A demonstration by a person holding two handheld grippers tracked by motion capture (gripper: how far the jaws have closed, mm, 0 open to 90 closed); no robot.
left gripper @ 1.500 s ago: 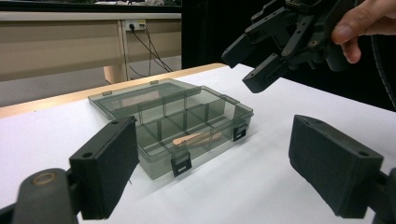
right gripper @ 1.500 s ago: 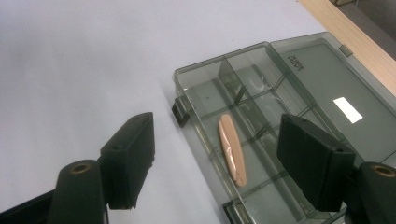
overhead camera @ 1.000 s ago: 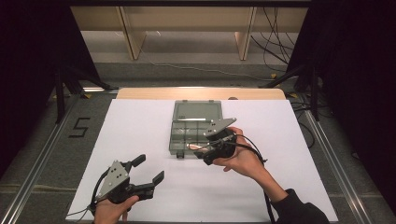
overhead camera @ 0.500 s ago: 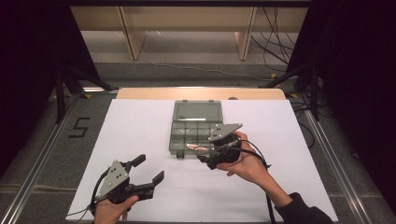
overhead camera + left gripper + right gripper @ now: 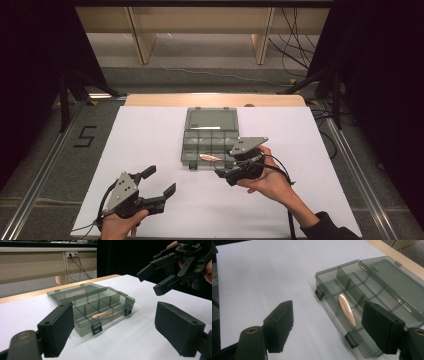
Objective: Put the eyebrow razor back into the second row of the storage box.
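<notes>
A smoky clear compartment box (image 5: 210, 142) lies open mid-table, its lid (image 5: 211, 119) folded flat behind it. A pale wooden stick (image 5: 211, 158) rests in a front compartment, also seen in the left gripper view (image 5: 105, 314) and the right gripper view (image 5: 347, 308). My right gripper (image 5: 224, 169) hovers just off the box's front right corner, open and empty, apart from the stick. It looks along its own jaws (image 5: 327, 327) at the box (image 5: 367, 287). My left gripper (image 5: 159, 181) sits open near the front left, facing the box (image 5: 97, 302) and the right gripper (image 5: 156, 277).
White paper (image 5: 150, 135) covers the table, with a wooden strip (image 5: 150, 100) at its far edge. A metal rail (image 5: 45, 165) runs along each side. Cables (image 5: 295, 35) and desk legs (image 5: 142, 40) stand on the floor beyond.
My right gripper has drawn back from the box toward the near side. The stick stays in its compartment. The left gripper has not moved.
</notes>
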